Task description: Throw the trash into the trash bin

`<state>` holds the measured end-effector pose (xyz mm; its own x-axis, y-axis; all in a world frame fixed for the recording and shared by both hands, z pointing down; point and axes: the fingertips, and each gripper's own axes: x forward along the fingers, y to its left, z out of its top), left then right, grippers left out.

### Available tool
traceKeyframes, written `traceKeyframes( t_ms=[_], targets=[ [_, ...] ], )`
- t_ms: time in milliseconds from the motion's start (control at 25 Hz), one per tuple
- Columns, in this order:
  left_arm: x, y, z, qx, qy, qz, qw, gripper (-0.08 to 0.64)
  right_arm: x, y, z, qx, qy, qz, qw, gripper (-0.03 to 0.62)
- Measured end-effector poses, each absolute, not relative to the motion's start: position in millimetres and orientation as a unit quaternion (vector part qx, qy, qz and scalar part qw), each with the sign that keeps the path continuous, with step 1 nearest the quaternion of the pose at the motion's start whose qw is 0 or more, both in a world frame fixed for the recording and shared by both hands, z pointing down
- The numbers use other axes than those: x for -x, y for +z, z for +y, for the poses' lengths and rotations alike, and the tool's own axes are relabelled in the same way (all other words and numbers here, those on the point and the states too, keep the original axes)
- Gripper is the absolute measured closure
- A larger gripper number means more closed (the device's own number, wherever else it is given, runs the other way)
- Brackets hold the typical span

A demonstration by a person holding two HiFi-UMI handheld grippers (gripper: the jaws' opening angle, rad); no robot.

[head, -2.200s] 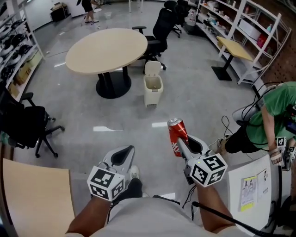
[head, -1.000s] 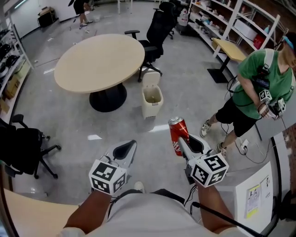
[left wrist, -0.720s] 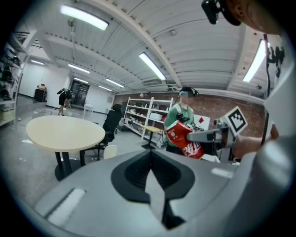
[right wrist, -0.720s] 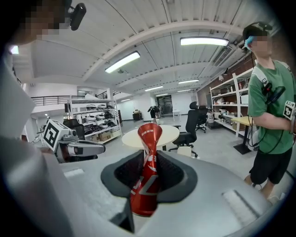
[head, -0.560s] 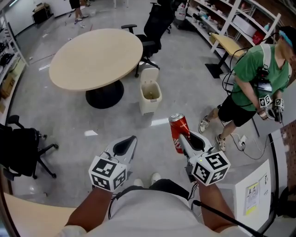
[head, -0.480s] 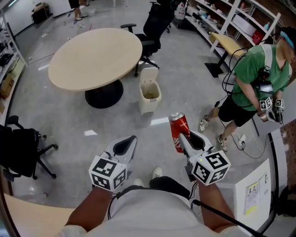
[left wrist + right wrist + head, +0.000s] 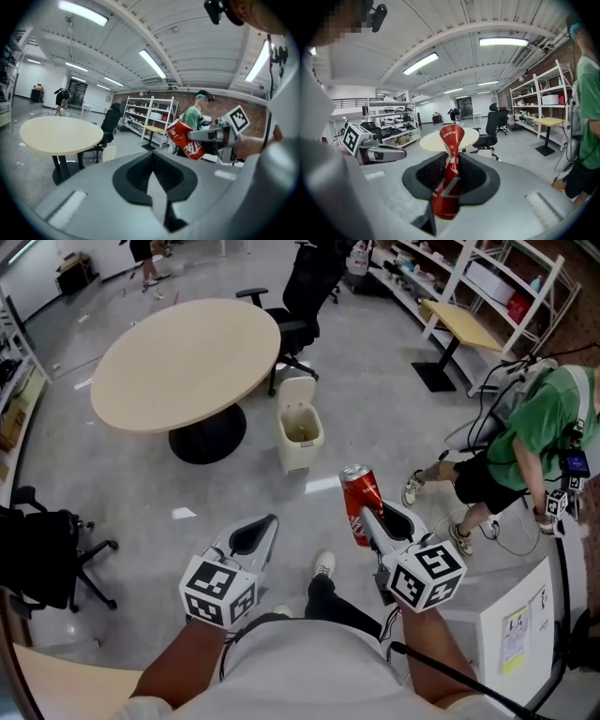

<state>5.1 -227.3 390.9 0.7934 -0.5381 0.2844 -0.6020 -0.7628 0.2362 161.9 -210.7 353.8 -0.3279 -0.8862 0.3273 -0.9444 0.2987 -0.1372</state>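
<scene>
A red soda can point(image 7: 358, 505), dented at the waist, stands up between the jaws of my right gripper point(image 7: 367, 517), which is shut on it. In the right gripper view the can point(image 7: 446, 185) fills the gap between the jaws. My left gripper point(image 7: 267, 521) hovers beside it on the left, shut with nothing in it; its jaws meet in the left gripper view point(image 7: 152, 158). The cream trash bin point(image 7: 300, 435) stands on the floor ahead with its lid up, beside the round table point(image 7: 183, 362). The bin is well beyond both grippers.
A black office chair point(image 7: 298, 306) stands behind the bin. A person in a green shirt point(image 7: 544, 427) bends over at the right. Another black chair point(image 7: 42, 559) is at the left, shelving point(image 7: 487, 287) at the far right, and a white box point(image 7: 520, 634) near my right arm.
The view has drifted a little forward across the floor. The person in green has moved right and bent down. Both grippers keep their pose, with the can still held.
</scene>
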Motion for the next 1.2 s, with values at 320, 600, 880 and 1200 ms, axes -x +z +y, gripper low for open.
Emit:
traceKeyframes(
  t_ms=[320,600,880,1200],
  targets=[
    [-13,388,-238,-0.933,0.108,-0.304,0.158,0.552,-168,349,-227,-0.568,0.154,-0.803,0.093,0.503],
    [-19,391,-252,-0.929,0.113,-0.313,0.158,0.552,-177,358,-240,-0.563,0.163,-0.805,0.089,0.503],
    [-31,394,-270,-0.923,0.119,-0.328,0.16,0.552,-195,363,-266,-0.554,0.168,-0.811,0.084,0.503],
    [-53,389,-309,-0.916,0.121,-0.351,0.153,0.552,-223,369,-309,-0.541,0.174,-0.82,0.074,0.503]
  ],
)
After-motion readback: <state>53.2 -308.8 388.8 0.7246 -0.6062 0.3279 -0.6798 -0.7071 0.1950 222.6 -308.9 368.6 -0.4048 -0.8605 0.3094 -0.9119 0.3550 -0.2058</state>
